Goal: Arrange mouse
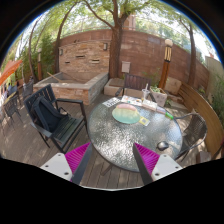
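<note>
A round glass-topped table (120, 140) stands on a wooden deck just ahead of my fingers. A small dark object (163, 147), possibly the mouse, lies near the table's near right edge, just beyond my right finger. A pale green round item (126, 114) lies at the table's middle, with papers (110, 102) and a pale cup (148, 98) behind it. My gripper (113, 160) is open and empty, held at the near edge of the table, with deck boards showing between the magenta pads (78, 158).
A dark patio chair (52, 115) stands left of the table and a metal chair (192, 130) right of it. Behind are a stone planter (80, 82), a brick wall (140, 55) and a tree trunk (116, 45).
</note>
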Demonstrator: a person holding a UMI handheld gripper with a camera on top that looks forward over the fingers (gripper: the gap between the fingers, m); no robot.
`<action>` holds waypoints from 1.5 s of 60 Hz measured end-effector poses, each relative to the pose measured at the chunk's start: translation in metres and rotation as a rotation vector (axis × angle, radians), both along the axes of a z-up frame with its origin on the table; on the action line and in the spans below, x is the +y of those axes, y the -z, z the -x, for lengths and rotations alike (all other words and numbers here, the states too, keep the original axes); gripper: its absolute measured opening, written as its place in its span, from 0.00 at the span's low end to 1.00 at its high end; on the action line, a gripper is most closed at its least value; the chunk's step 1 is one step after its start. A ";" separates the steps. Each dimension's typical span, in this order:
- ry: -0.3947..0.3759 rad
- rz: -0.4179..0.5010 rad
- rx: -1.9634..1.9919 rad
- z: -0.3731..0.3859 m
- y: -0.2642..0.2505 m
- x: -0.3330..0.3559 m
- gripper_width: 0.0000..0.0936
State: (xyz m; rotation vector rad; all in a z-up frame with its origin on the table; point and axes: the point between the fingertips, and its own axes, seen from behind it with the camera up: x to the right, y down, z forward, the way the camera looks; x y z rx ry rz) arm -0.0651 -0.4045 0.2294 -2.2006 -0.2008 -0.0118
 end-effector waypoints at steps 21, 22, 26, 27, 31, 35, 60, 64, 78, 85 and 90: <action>0.173 0.149 0.041 -0.122 0.109 -0.027 0.91; 0.183 0.154 0.040 -0.130 0.116 -0.026 0.91; 0.216 0.160 0.030 -0.166 0.140 -0.014 0.91; 0.225 0.158 0.026 -0.175 0.145 -0.009 0.91; 0.249 0.136 0.018 -0.207 0.164 0.016 0.92; 0.266 0.104 0.027 -0.236 0.182 0.047 0.92; 0.315 0.114 0.201 -0.303 0.236 0.186 0.91; 0.312 0.107 0.196 -0.305 0.237 0.202 0.91; 0.282 0.104 0.045 -0.311 0.246 0.237 0.54; 0.282 0.104 0.012 -0.311 0.244 0.237 0.46; 0.310 0.123 0.000 -0.312 0.244 0.236 0.40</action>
